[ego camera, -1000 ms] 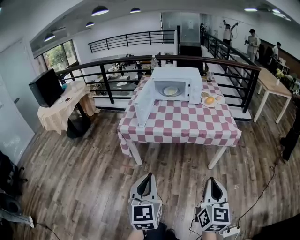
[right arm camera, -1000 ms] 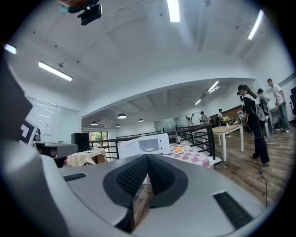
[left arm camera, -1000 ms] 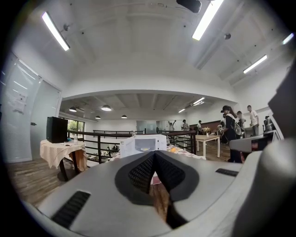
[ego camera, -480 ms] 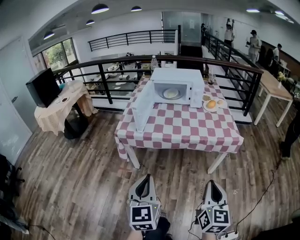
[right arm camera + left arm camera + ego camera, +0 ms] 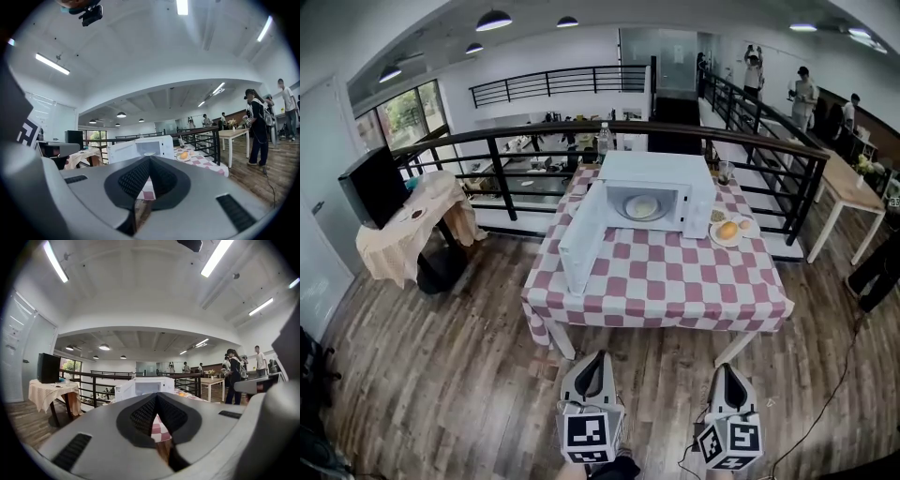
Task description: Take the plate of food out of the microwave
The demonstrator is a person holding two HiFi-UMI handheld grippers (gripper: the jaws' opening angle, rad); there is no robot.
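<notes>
**Head view.** The microwave [image 5: 654, 187] sits at the far end of the bench [image 5: 675, 281], which is covered in a red-and-white check cloth. Its door [image 5: 581, 239] is swung open to the left. The plate of food [image 5: 641, 207] lies inside the cavity as a pale disc (too small to tell what the food is). A second plate [image 5: 729, 230] carrying something orange rests on the bench just beside the microwave's right side. The left gripper [image 5: 598, 355] and the right gripper [image 5: 727, 368] hang low over the wood floor, well apart from the bench. Their marker cubes sit at the lower edge, and the hands holding them are cut off.

**Left gripper view.** The jaws are closed tip to tip with nothing between them. The left gripper [image 5: 157, 395] body hides most of the bench. The microwave [image 5: 145, 386] shows just above the tips, but its cavity is washed out and the plate cannot be made out.

**Right gripper view.** The jaws of the right gripper [image 5: 150, 158] are likewise together and empty. Above the tips are the microwave [image 5: 152, 146], with the plate of food [image 5: 149, 153] a faint pale sliver inside, and the second plate [image 5: 183, 156] to its right.
</notes>
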